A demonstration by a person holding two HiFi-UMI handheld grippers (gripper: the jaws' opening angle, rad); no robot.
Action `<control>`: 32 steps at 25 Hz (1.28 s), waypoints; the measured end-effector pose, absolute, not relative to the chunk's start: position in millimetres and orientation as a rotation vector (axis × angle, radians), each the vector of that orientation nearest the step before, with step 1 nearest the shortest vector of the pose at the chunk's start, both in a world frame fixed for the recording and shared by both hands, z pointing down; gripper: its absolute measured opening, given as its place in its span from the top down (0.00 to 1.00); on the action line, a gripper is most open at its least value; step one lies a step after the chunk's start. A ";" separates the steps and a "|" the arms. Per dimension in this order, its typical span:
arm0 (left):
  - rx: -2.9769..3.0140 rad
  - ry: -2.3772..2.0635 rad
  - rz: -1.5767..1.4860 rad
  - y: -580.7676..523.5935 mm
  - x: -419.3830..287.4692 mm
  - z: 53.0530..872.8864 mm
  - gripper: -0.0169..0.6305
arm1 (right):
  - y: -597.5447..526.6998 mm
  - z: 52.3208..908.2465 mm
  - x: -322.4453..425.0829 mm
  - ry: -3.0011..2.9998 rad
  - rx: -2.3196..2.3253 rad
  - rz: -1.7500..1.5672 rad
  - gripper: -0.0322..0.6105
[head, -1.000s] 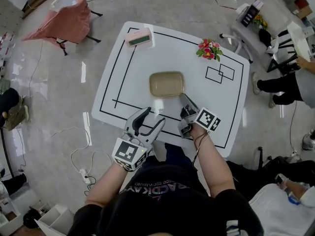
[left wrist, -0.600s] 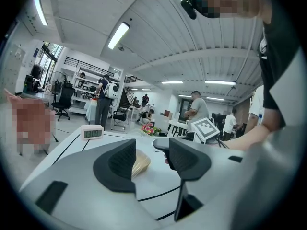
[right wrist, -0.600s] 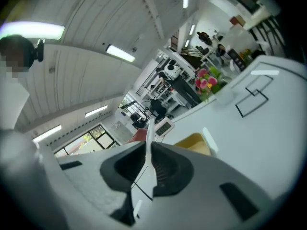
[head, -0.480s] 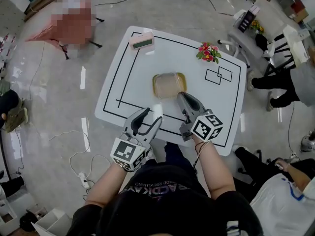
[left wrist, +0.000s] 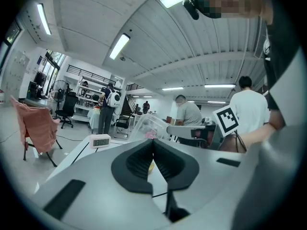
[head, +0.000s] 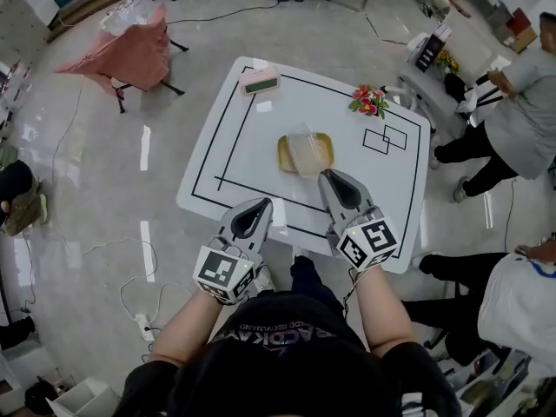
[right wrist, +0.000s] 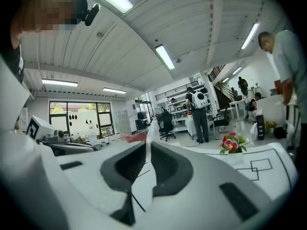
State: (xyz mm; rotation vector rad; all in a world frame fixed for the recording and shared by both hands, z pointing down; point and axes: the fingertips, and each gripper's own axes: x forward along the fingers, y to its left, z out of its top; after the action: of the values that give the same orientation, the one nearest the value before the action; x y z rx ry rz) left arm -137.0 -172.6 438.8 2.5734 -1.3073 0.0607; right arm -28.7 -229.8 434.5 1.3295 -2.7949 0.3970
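Right hand-held gripper (head: 324,175): jaws pressed together on the thin edge of a clear lid (head: 304,148). In the right gripper view the edge rises as a narrow, see-through strip (right wrist: 148,128) between the pads of that hand-held gripper (right wrist: 147,146). The lid hangs tilted over a tan container (head: 287,155); cannot tell whether the two touch. From the left gripper view the lid (left wrist: 147,124) shows raised off the bench, with the right hand-held gripper (left wrist: 184,130) at its near side.

Tan container: sits near the middle of the white bench (head: 234,146), inside the black outline.

Left hand-held gripper (head: 259,204): jaws fully closed, pads meeting (left wrist: 153,145), nothing between them. It hovers over the bench's near edge, left of the other and apart from the container.

Around: digital clock (head: 261,81) at the far left corner, also seen from the left gripper view (left wrist: 100,140). Flowers (head: 369,101) stand at the far right side (right wrist: 231,142).
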 end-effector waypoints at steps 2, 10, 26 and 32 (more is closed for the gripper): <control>2.579 -1.319 0.054 -166.0 -144.6 434.1 0.97 | -221.0 425.4 -31.4 -2.796 1.347 0.364 0.89; 2.593 -1.321 0.040 -135.4 -165.7 425.2 0.97 | -174.7 400.8 -38.0 -2.789 1.429 0.280 0.89; 2.684 -1.189 0.024 -87.3 -117.9 413.1 0.97 | -93.8 377.3 9.6 -2.701 1.582 0.195 0.89; 2.636 -1.277 0.046 -62.3 -93.1 415.9 0.97 | -75.0 376.7 29.9 -2.770 1.491 0.203 0.90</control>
State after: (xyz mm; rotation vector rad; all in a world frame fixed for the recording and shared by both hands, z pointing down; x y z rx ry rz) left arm -93.1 -62.3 415.9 2.6364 -1.2770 0.0457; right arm 29.9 -75.0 376.7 1.4909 -2.7699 0.2032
